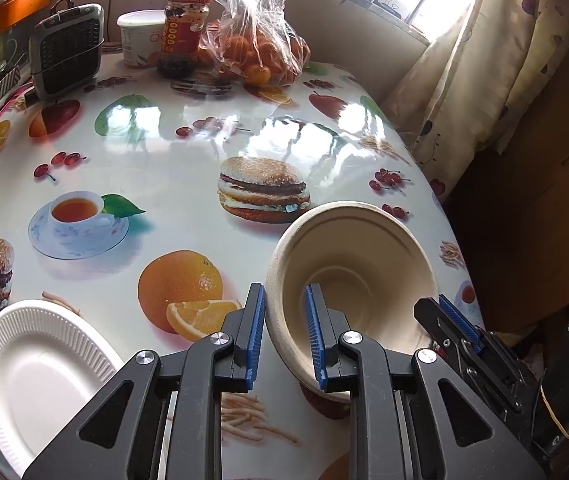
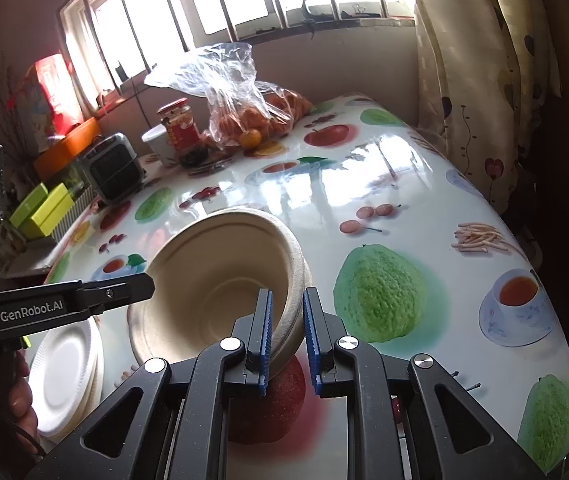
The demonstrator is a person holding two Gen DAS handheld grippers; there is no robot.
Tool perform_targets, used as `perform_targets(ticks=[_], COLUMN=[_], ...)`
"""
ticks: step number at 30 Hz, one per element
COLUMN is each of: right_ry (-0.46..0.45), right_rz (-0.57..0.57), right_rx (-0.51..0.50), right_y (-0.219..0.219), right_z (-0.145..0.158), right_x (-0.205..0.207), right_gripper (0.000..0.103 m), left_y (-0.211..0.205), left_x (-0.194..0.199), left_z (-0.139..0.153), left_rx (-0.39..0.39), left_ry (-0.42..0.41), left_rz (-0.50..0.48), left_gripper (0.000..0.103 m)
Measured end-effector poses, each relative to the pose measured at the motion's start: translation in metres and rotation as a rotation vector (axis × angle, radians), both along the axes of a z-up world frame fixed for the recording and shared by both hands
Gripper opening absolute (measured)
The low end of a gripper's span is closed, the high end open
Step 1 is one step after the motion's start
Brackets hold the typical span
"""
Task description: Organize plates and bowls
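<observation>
A beige paper bowl (image 1: pixel 360 268), or a nested stack of them (image 2: pixel 220 280), is tilted above the fruit-print table (image 1: pixel 188 184). My left gripper (image 1: pixel 284 336) is shut on its left rim. My right gripper (image 2: pixel 287 340) is shut on its right rim and shows at the right of the left wrist view (image 1: pixel 456 324). The left gripper's finger shows at the left of the right wrist view (image 2: pixel 84 296). A stack of white ribbed paper plates (image 1: pixel 40 376) lies at the table's near left edge and shows in the right wrist view (image 2: pixel 64 376).
At the table's far side stand a small grey heater (image 1: pixel 68 48), a white tub (image 1: pixel 140 36), a red-labelled jar (image 1: pixel 184 32) and a plastic bag of oranges (image 1: pixel 256 44). A curtain (image 1: pixel 464 68) hangs to the right. Green boxes (image 2: pixel 44 208) sit at the left.
</observation>
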State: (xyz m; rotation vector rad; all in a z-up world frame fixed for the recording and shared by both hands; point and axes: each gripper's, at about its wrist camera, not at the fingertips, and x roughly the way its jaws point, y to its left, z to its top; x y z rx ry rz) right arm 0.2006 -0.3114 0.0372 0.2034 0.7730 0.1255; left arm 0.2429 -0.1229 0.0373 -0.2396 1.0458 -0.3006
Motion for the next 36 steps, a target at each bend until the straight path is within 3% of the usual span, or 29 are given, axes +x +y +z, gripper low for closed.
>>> perform_targets(ticks=[6, 11, 36], right_ry=[0.0, 0.003, 0.033], right_rz=[0.003, 0.009, -0.005], right_rx=[0.006, 0.021, 0.051], right_y=[-0.001, -0.001, -0.007], right_z=[0.0, -0.003, -0.015], right_x=[0.0, 0.0, 0.012], right_gripper=[0.017, 0.032, 0.034], left_y=[0.002, 0.002, 0.001], left_x=[0.001, 0.003, 0.013], left_z=[-0.001, -0.002, -0.021], left_rx=[-0.011, -0.027, 0.003], left_ry=[-0.002, 0.001, 0.031], left_rz=[0.002, -0.009, 0.004], left_gripper=[0.022, 0.033, 0.033])
